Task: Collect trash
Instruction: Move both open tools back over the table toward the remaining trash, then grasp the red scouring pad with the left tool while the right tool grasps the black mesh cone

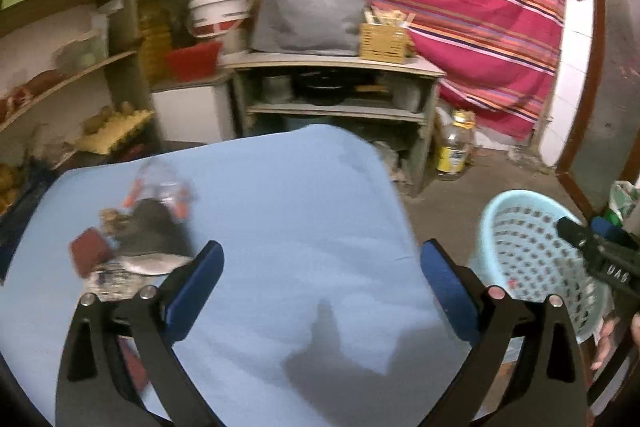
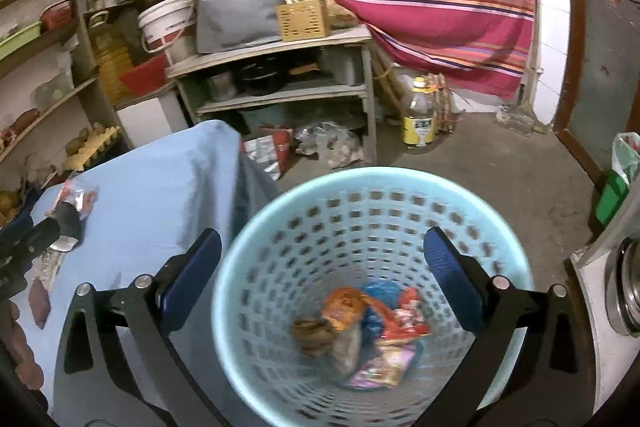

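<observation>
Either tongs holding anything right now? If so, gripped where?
Nothing is held. The left tongs stand open over the blue cloth, the trash pile to their left. The right tongs stand open and empty above the basket.

I see the bench [image 1: 280, 211] under a pale blue cloth, with a small heap of trash [image 1: 132, 239] lying at its left side: clear wrappers with orange, a dark piece, a red-brown packet, a silvery wrapper. The rest of the cloth is bare. On the concrete floor [image 2: 500, 163] beside the bench stands a blue basket [image 2: 280, 211], and farther off a yellow-labelled bottle [image 2: 419, 119].
</observation>
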### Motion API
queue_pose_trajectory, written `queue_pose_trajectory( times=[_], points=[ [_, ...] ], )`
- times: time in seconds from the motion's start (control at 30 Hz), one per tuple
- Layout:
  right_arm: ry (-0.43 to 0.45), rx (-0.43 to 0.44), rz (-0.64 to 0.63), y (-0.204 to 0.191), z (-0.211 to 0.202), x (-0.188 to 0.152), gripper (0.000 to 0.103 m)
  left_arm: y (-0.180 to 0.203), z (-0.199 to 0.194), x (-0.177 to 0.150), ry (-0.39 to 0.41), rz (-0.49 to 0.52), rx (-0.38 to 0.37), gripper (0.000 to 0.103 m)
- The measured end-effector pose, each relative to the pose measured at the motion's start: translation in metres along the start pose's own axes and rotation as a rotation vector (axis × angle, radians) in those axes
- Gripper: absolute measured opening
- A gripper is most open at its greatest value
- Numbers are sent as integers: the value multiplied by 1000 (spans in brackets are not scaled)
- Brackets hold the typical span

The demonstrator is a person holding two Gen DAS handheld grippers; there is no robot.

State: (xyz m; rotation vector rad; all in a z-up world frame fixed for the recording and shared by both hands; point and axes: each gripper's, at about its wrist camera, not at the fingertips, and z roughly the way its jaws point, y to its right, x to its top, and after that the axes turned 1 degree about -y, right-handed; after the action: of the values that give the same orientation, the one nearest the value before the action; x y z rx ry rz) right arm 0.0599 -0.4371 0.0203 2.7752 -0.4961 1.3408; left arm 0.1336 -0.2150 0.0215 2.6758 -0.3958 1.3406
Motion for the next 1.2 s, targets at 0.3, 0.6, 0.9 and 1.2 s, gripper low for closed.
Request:
queue_pose_trajectory(
  times=[0.3, 0.6, 0.9, 1.2],
  points=[
    [11, 66, -5, -73, 13, 3, 99, -126, -4, -19, -13, -76, 166, 99],
    [-14, 79, -92, -146, 36, 1, 99, -207, 2, -24, -25, -146, 265, 99],
    [-48, 96, -137, -186, 57, -3, 99, -254, 26, -36, -86, -192, 286, 99],
    [-86, 96, -152, -206, 74, -8, 99, -297, 48, -46, -177, -259, 246, 99]
  ],
)
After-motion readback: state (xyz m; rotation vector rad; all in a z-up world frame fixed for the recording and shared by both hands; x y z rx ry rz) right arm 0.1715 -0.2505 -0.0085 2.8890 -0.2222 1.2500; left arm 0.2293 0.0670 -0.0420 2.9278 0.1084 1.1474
